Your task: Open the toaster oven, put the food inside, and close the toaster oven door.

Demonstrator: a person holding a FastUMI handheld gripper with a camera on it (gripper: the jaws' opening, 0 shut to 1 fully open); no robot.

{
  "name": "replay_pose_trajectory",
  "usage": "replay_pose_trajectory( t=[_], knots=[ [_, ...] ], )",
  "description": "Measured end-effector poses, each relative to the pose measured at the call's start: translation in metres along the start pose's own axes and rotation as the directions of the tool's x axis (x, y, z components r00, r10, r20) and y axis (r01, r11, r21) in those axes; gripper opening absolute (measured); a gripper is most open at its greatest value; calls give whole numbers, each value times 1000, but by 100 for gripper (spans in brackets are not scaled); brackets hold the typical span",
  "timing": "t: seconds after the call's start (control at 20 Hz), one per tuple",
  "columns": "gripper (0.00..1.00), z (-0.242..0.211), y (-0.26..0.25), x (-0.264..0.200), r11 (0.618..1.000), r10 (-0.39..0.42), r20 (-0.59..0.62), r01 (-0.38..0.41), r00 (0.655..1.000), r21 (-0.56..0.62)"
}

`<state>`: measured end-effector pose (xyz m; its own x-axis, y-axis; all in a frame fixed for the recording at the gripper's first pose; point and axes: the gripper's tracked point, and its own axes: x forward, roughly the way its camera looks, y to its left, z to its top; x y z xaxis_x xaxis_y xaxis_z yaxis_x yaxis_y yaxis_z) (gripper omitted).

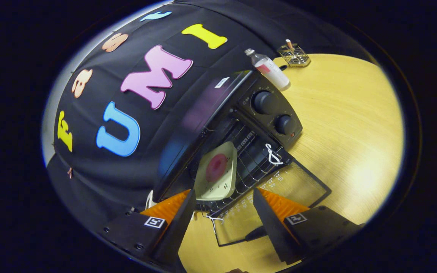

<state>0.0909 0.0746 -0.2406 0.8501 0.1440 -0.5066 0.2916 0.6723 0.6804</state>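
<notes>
A black toaster oven (218, 113) stands on the wooden table with its glass door (279, 197) folded down flat toward me. A pale square plate (218, 185) carrying a round pink piece of food (216, 167) rests on the wire rack (256, 159) inside the oven. My gripper (224, 197) is open, its fingers spread on either side of the plate's near edge and over the lowered door, with nothing held between them. Two black knobs (264, 102) sit on the oven's control panel.
A small bottle (269, 69) with a pink label stands beside the oven, with a wire basket (293, 55) beyond it. White cords (273, 154) are tied at the door's hinges. Bare wooden tabletop (347, 125) stretches past the control panel.
</notes>
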Motion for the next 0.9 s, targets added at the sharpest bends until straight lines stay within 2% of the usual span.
replay_pose_trajectory(
  t=[0.15, 0.4, 0.55, 0.7, 0.9],
  knots=[
    [99, -22, -4, -26, 981, -13, -51, 3, 999, -195],
    [99, -61, -38, -59, 875, -110, -132, 33, 985, -483],
    [99, -83, -65, -58, 809, -177, -159, 51, 971, -586],
    [99, -98, -92, -45, 726, -261, -150, 91, 954, -681],
    [100, -105, -110, -19, 657, -327, -129, 127, 936, -743]
  ],
)
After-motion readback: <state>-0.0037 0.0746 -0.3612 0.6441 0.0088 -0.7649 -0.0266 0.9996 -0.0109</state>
